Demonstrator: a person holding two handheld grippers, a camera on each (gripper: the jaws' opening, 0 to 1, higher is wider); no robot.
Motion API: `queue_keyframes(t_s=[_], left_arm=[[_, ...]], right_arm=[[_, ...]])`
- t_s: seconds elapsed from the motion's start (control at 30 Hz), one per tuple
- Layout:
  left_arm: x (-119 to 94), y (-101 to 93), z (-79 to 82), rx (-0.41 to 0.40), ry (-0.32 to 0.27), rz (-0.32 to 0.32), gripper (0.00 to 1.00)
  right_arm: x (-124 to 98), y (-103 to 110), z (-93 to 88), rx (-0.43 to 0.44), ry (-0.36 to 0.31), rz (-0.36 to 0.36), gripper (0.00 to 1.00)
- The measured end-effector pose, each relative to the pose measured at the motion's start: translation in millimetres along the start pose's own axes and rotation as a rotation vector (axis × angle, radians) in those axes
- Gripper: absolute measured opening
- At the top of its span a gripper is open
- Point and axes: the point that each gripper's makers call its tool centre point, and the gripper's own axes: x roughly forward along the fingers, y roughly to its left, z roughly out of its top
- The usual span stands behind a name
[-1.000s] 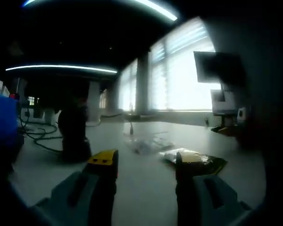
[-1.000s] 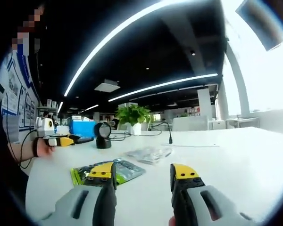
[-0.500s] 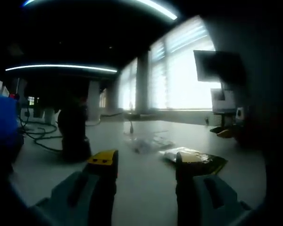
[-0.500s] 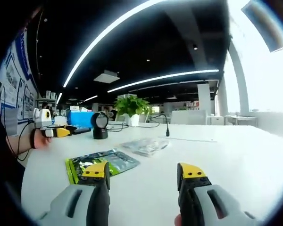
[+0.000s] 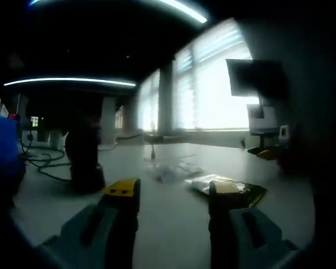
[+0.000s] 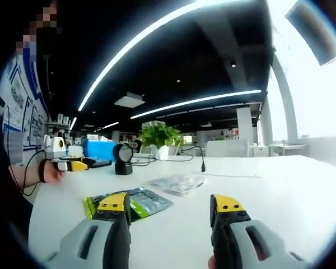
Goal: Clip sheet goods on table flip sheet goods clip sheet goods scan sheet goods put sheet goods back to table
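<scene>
A green printed packet [image 6: 139,202] lies flat on the white table [image 6: 280,190], just beyond my right gripper [image 6: 169,204], which is open and holds nothing. A clear plastic packet [image 6: 177,182] lies a little farther out. In the left gripper view the green packet [image 5: 243,190] sits partly behind the right jaw of my open, empty left gripper [image 5: 172,193], and the clear packet [image 5: 171,171] lies ahead of it. A black scanner [image 6: 123,159] stands on the table, dark in the left gripper view [image 5: 84,162]. A hand holds the left gripper [image 6: 73,165] at the far left.
A blue box [image 6: 99,150] and a potted plant [image 6: 159,137] stand behind the scanner. A black cable [image 6: 201,162] runs across the far table. Bright windows [image 5: 213,89] and a dark monitor [image 5: 256,78] are beyond the table edge.
Both views have shifted slightly with the hands. The packets and the scanner lie where they were, and both grippers stay open.
</scene>
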Motion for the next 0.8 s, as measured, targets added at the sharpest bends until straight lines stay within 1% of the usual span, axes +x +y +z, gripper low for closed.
queue_keyframes(t_s=[0.07, 0.13, 0.23, 0.33, 0.47, 0.57, 0.8], left_arm=[[0.3, -2.7, -0.2, 0.003, 0.001, -0.011, 0.41], [1.2, -9.1, -2.3, 0.008, 0.01, -0.036, 0.41], [2.6, -15.8, -5.0, 0.045, 0.025, -0.053, 0.41], [1.8, -13.5, -3.6, 0.035, 0.019, -0.052, 0.41], [1.3, -10.3, -1.6, 0.008, 0.007, -0.044, 0.41], [2.0, -16.7, -2.9, 0.019, 0.013, -0.07, 0.42], [2.7, -18.6, -3.6, 0.029, 0.017, -0.079, 0.42]], right_arm=[[0.1, -0.7, -1.4, -0.009, 0.006, -0.002, 0.52], [0.0, -1.3, -1.3, -0.008, 0.005, -0.001, 0.52], [-0.5, -5.6, -0.5, 0.004, -0.002, -0.008, 0.52], [-0.5, -6.7, 0.0, 0.015, -0.006, -0.01, 0.51], [0.5, -5.6, -2.2, 0.007, 0.004, -0.007, 0.51], [0.8, -4.8, -2.4, 0.007, 0.005, -0.002, 0.52], [0.3, -5.0, -0.4, 0.015, -0.005, -0.004, 0.52]])
